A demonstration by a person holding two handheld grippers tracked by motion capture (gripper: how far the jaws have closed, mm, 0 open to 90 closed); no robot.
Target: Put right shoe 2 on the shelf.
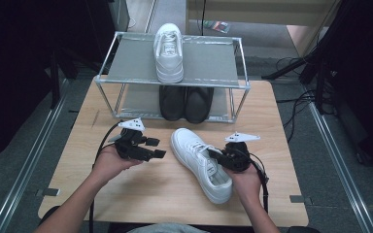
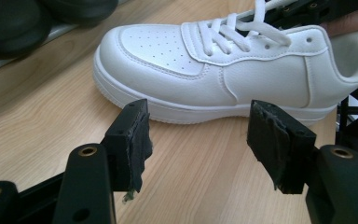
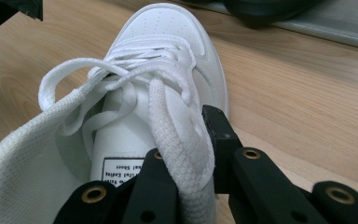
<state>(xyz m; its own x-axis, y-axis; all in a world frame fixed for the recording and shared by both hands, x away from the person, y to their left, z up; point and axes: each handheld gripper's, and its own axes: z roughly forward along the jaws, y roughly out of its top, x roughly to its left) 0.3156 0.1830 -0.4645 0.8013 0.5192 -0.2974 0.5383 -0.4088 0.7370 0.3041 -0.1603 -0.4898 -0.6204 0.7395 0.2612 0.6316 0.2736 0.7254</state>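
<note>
A white lace-up sneaker (image 1: 199, 162) lies on the wooden table (image 1: 281, 126), toe toward the rack. My right gripper (image 1: 218, 155) is shut on the sneaker's side wall by the opening. In the right gripper view (image 3: 191, 140) one jaw sits inside the sneaker (image 3: 168, 37) and one outside, with a loose lace (image 3: 165, 126) pinched along the edge. My left gripper (image 1: 155, 148) hangs just left of the sneaker. Its jaws stand open in the left gripper view (image 2: 200, 126) with only bare table between them, and the sneaker's side (image 2: 242, 79) lies just beyond the pads (image 2: 137, 135).
A two-shelf metal rack (image 1: 102, 80) stands at the table's far edge. A matching white sneaker (image 1: 169, 46) rests on its top shelf and a pair of black shoes (image 1: 184, 103) on the lower one. Cables trail off both grippers toward the person.
</note>
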